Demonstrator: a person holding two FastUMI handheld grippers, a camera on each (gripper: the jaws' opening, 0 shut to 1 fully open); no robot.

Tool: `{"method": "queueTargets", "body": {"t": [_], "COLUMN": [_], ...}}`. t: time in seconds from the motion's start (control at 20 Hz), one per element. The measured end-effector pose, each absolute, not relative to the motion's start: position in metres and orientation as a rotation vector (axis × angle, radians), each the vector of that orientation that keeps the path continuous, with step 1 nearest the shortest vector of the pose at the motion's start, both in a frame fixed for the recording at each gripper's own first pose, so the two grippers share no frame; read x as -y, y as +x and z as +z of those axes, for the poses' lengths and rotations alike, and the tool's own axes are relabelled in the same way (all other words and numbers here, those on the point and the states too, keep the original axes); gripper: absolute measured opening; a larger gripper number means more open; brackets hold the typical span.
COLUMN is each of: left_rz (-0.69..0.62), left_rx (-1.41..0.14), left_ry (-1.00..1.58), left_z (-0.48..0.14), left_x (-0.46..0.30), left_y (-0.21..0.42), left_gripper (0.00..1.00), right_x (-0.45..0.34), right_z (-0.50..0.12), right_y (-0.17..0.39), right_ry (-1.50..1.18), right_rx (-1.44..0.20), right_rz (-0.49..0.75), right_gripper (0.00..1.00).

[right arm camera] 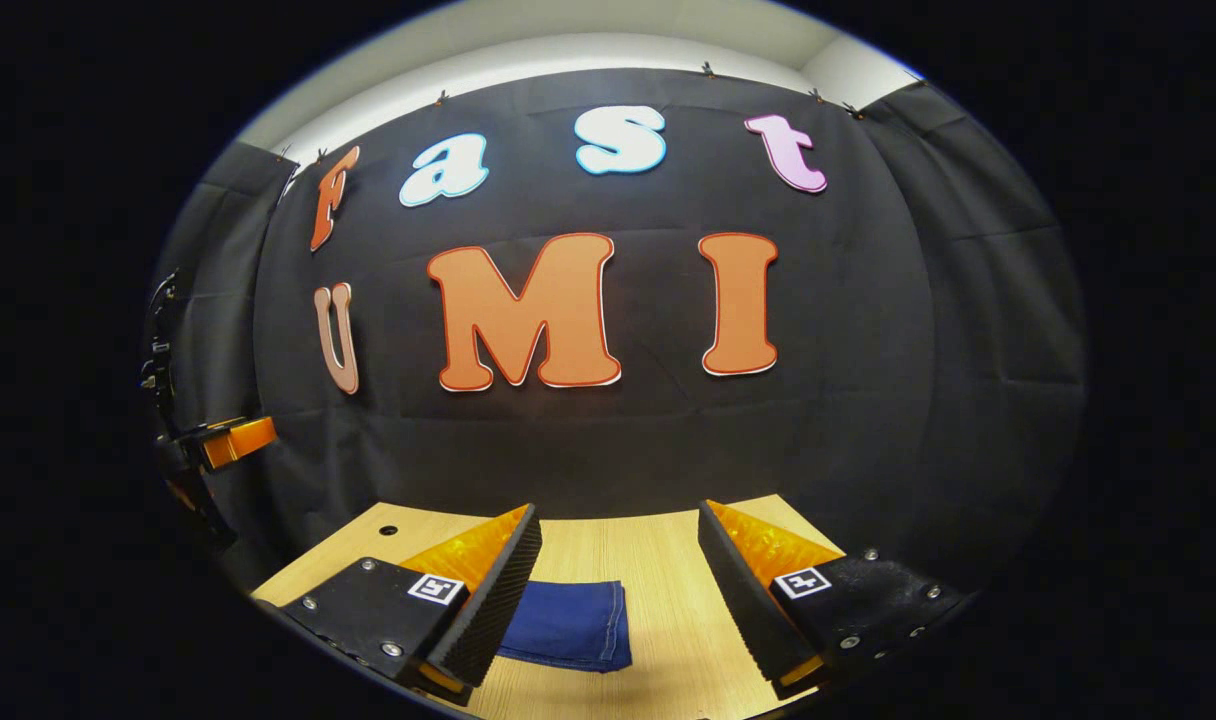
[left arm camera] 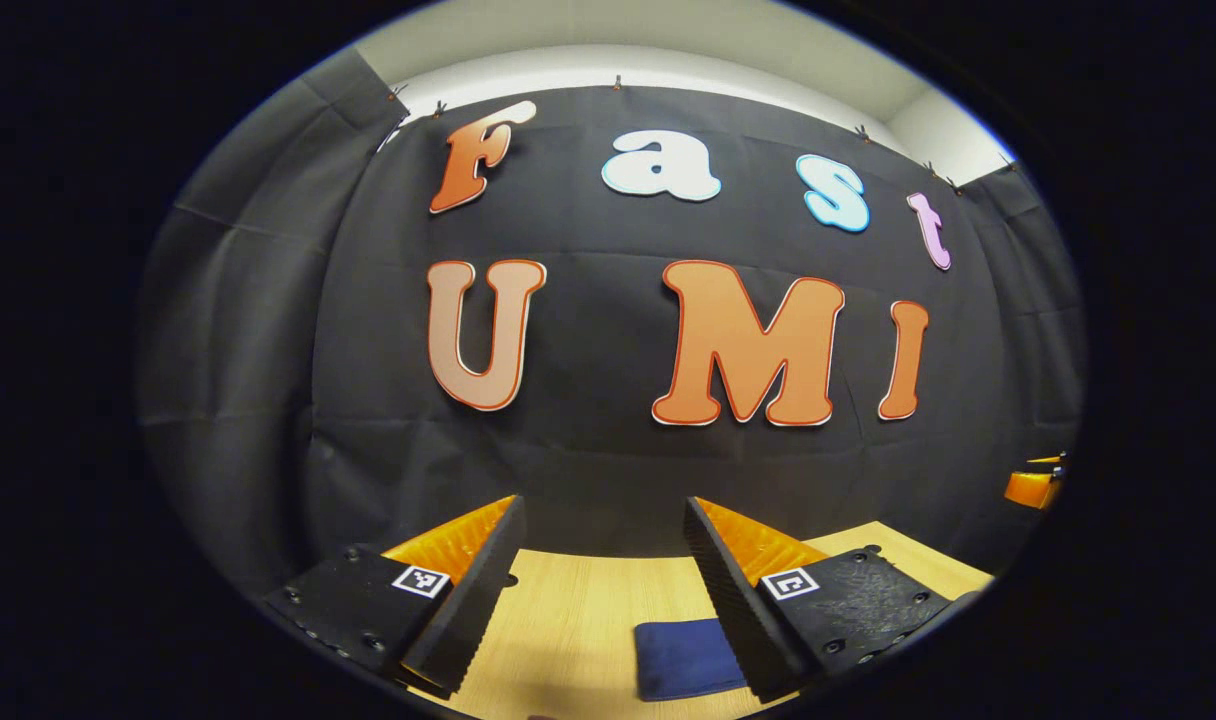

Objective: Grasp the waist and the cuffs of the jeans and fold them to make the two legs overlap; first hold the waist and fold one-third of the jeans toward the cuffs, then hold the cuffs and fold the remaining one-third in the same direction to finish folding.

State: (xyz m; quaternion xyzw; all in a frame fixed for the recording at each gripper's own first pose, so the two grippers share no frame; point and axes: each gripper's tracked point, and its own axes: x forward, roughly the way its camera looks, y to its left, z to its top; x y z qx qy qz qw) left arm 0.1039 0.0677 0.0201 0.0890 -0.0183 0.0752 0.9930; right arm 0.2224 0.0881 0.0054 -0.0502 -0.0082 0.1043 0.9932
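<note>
Both grippers, left (left arm camera: 603, 590) & right (right arm camera: 618, 600), gape wide w/ nothing held, above folded jeans (right arm camera: 568, 625) lying flat on table (right arm camera: 668, 560).

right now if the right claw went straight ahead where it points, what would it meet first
Probably the black cloth booth wall. The open right claw sits raised above the light wooden table and the folded blue denim jeans, though depth is unclear.
</note>
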Motion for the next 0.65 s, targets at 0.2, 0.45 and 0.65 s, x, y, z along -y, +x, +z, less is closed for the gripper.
{"method": "queueTargets", "body": {"t": [0.2, 0.45, 0.65], "left_rz": [0.182, 0.183, 0.166], "left_rx": [0.035, 0.062, 0.049], "left_ry": [0.189, 0.229, 0.227], "left_z": [0.020, 0.026, 0.021], "left_x": [-0.069, -0.067, -0.066], "left_y": [0.090, 0.080, 0.080], "left_gripper": [0.97, 0.97, 0.97], "right_x": [-0.090, -0.107, -0.112], "right_z": [0.010, 0.030, 0.022], "right_y": [0.224, 0.217, 0.221], "right_ry": [-0.068, -0.091, -0.090], "right_rx": [0.036, 0.121, 0.096], "right_rz": [0.234, 0.298, 0.299], "right_gripper": [1.00, 1.00, 0.97]}}
